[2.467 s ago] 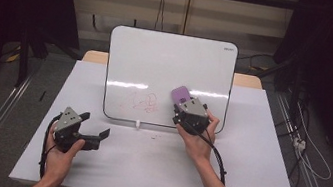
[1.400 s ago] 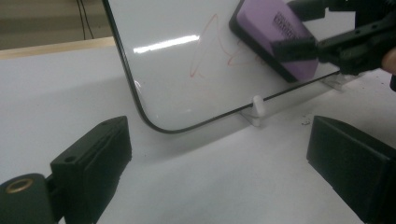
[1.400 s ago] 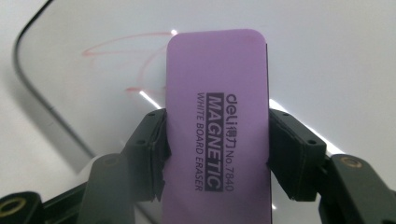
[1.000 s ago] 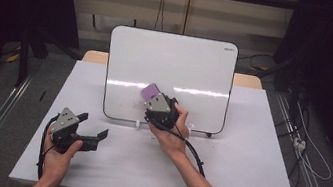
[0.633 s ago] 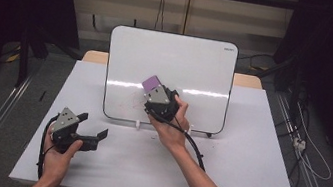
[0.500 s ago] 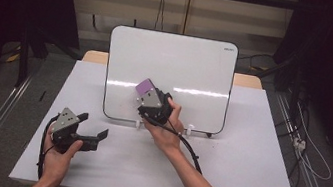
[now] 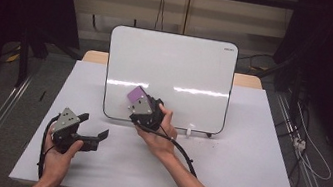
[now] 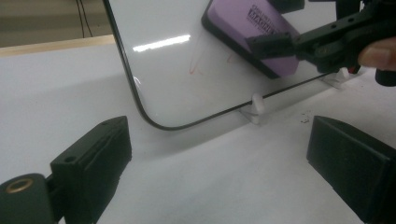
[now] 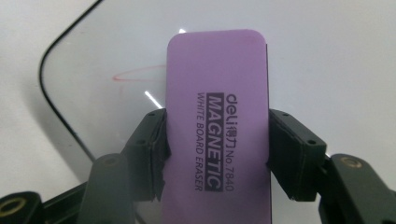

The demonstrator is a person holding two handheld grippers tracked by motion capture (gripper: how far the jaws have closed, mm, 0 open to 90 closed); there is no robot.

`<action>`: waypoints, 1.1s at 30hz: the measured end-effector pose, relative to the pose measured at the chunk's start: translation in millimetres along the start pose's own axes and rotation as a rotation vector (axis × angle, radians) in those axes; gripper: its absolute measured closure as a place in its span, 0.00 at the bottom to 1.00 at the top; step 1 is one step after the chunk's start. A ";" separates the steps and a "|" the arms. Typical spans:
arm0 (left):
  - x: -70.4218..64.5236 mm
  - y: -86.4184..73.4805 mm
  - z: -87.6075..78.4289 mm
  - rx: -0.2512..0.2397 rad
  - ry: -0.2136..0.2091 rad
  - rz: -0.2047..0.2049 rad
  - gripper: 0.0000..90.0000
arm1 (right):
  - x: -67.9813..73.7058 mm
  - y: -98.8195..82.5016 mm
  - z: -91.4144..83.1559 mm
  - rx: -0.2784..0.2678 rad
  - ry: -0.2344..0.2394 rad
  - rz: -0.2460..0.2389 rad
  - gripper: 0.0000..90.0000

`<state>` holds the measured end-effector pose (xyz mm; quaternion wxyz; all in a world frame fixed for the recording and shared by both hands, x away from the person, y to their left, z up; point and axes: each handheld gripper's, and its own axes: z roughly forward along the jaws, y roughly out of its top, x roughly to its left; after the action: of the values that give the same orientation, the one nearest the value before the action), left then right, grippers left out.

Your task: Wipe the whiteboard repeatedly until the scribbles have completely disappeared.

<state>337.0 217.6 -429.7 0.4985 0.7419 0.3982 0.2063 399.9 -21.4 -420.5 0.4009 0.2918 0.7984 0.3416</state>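
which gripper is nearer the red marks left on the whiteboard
Right. The right gripper holds the purple eraser against the whiteboard, beside the red marks. The left gripper sits open on the table, short of the board.

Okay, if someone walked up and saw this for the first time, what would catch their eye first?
Probably the purple eraser, clamped in the right gripper and held against the lower left of the whiteboard, which stands upright at the back of the table. A faint red mark is on the board just beside the eraser. The left gripper sits open and holds nothing, low at the table's front left.
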 end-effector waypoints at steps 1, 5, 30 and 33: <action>0.4 -0.2 -0.3 0.000 0.000 0.001 0.07 | -5.9 -0.6 -0.9 -0.001 -0.007 0.016 0.47; 1.1 -0.7 -0.8 -0.001 0.002 -0.006 0.07 | -31.1 0.3 -3.9 -0.007 -0.045 0.097 0.47; 1.6 -1.0 0.9 0.004 0.009 -0.014 0.07 | 19.9 10.8 9.0 -0.004 0.002 -0.013 0.47; 1.3 -0.6 -0.5 0.002 0.006 -0.008 0.07 | 15.3 5.5 4.5 0.008 0.005 -0.016 0.47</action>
<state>337.2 219.0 -430.2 0.4975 0.7400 0.4029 0.2064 397.0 -5.4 -424.9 0.4003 0.2862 0.8031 0.3359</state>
